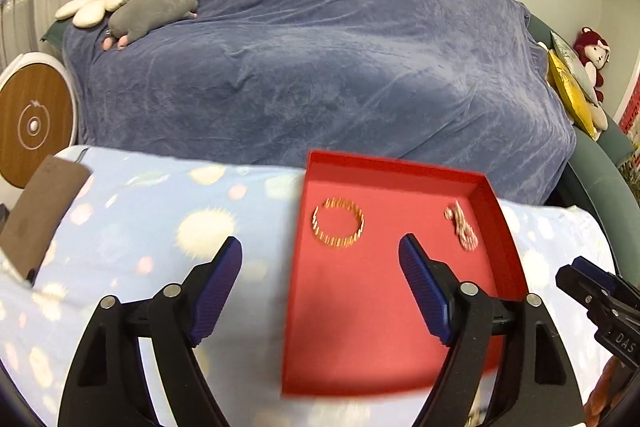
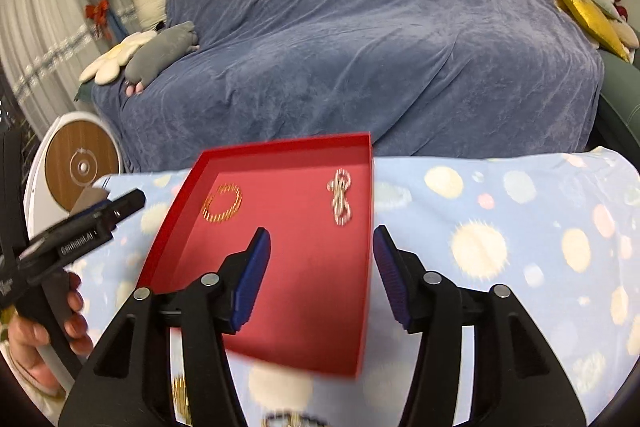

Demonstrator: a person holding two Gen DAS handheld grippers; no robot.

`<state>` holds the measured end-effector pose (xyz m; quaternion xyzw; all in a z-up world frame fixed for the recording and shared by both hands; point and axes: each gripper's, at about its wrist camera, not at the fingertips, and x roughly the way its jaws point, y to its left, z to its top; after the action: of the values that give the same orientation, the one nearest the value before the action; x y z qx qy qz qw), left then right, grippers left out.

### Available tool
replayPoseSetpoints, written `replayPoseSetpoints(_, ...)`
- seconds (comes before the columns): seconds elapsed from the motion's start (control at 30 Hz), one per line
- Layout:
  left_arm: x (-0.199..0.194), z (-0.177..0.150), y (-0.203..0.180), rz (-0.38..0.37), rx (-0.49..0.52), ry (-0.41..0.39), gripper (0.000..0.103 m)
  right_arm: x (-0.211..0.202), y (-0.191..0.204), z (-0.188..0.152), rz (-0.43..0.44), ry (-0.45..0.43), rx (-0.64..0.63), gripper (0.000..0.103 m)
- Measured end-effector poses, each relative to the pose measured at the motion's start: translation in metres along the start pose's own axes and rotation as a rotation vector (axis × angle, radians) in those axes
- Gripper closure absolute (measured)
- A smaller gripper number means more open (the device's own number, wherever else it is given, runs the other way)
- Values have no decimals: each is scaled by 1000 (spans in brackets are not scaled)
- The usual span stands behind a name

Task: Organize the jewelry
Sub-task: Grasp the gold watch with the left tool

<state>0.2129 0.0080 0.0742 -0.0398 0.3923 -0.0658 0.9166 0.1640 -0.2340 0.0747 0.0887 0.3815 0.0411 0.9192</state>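
Patterned cloth covers the table [image 1: 132,219], with a blue-draped sofa [image 1: 320,47] behind. On it sits a red tray [image 1: 384,355] holding a gold bracelet [image 1: 338,226] at far left and a pink chain [image 1: 461,226] at far right, well apart; the chain's long axis runs away from the cameras. Both pieces lie ahead of the tongs. Left tongs [image 1: 320,291] stand wide and empty, straddling the tray's left edge, nearer the bracelet. Right tongs [image 2: 322,275] stand wide and empty, nearer the chain. More gold jewelry [image 2: 181,397] appears to lie on the cloth below the right tongs.
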Motion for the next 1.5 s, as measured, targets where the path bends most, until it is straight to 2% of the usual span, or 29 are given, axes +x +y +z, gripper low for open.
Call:
replayPoseSetpoints(0.23,-57,-66,12,29,-12,18,22,-58,5,-71,-18,-4,-11,45)
replayPoseSetpoints(0.33,-72,-96,8,51,14,27,22,-69,1,-97,-17,9,11,45)
replayPoseSetpoints(0.43,-80,-125,5,36,20,54,22,-72,-2,-119,-16,30,35,45)
replayPoseSetpoints(0.53,-79,-150,2,19,35,76,22,-68,0,-131,-22,56,13,45)
replayPoseSetpoints(0.63,-74,-168,-6,15,102,89,22,-63,3,-138,-32,69,-11,45)
replayPoseSetpoints(0.73,-71,-174,-10,-18,123,97,22,-59,5,-140,-36,82,-24,45)
replayPoseSetpoints(0.9,-60,-176,-17,-57,99,125,24,-54,7,-139,-44,87,-33,45)
replayPoseSetpoints(1.13,-40,-177,-28,-61,103,159,47,-53,5,-141,-46,97,-25,45)
replayPoseSetpoints(1.23,-33,-178,-32,-72,97,172,48,-52,6,-142,-42,101,-27,45)
replayPoseSetpoints(1.3,-31,-178,-35,-62,108,170,53,-53,7,-143,-38,101,-34,45)
replayPoseSetpoints(1.5,-25,-178,-41,-40,129,164,74,-52,9,-144,-34,105,-40,45)
